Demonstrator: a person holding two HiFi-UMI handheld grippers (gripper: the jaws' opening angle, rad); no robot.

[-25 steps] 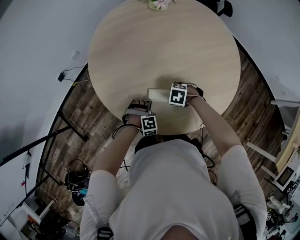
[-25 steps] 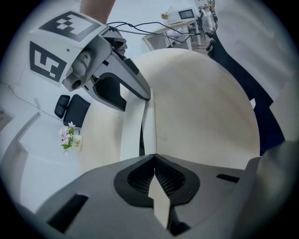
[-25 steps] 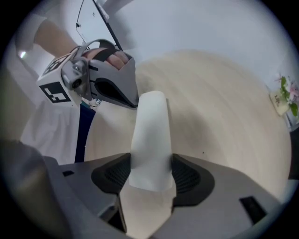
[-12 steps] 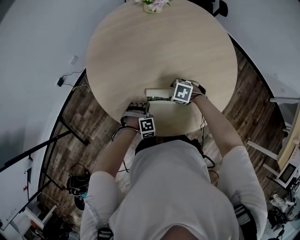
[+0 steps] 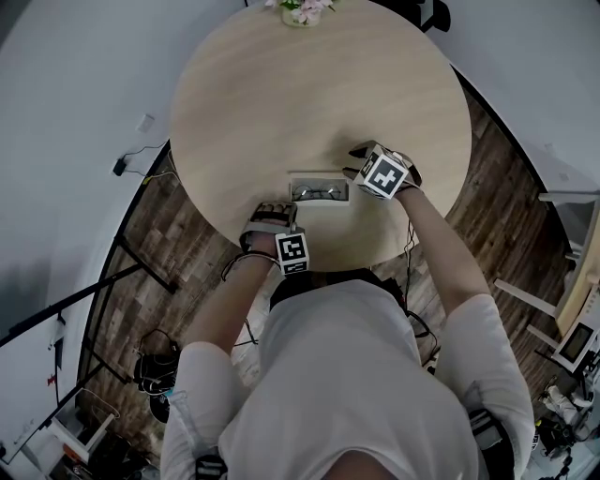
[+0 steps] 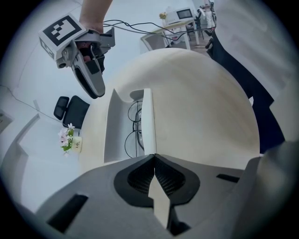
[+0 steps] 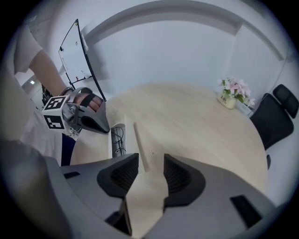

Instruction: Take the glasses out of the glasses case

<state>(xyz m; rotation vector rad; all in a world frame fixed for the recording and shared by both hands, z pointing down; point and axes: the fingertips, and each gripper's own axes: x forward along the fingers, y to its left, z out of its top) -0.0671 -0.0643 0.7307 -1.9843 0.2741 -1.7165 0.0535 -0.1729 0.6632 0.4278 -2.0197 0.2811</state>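
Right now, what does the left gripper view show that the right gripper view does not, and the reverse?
Only the left gripper view: the right gripper held above the table, and the left gripper, its claw shut on the glasses case wall. Only the right gripper view: the left gripper's marker cube, a whiteboard, and the right gripper's claw open and empty, having just been closing. Both: the open case, the glasses inside, the flowers, a black chair.

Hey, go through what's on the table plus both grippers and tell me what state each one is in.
glasses case: open, on the table.
glasses: lying inside the case.
left gripper: shut on the case's near edge.
right gripper: open and empty, its jaws have just been closing.
flower vase: upright at the table's far edge.
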